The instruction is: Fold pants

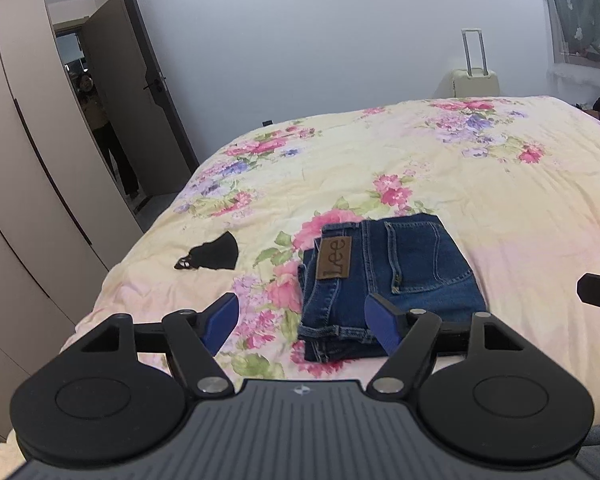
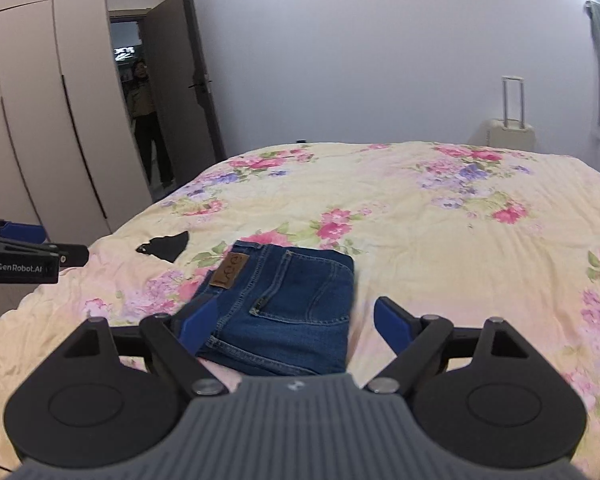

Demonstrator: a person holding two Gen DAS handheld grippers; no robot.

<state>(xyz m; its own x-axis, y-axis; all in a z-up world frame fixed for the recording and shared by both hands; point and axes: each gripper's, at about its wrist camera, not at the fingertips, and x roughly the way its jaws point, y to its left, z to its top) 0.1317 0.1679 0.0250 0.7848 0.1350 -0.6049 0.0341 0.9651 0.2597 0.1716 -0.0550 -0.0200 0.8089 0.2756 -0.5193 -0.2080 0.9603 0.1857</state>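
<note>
Left gripper (image 1: 302, 322) gapes wide, empty, above folded jeans (image 1: 384, 280) lying near the bed's (image 1: 460, 160) near edge, beside a black cloth (image 1: 214, 256). Right gripper (image 2: 296, 326), seen from its own camera, likewise spread and holding nothing, hovers over those jeans (image 2: 288, 300).

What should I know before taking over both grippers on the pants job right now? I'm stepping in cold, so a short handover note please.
Left gripper: open, empty, above the bed.
Right gripper: open, empty, likewise clear of the cloth.
Jeans: folded into a compact rectangle on the floral bedspread, label patch and back pocket facing up.
Done: the fold looks complete.
Left: probably nothing, perhaps squaring the nearest edges.
Small black item lies apart, left of the jeans.
</note>
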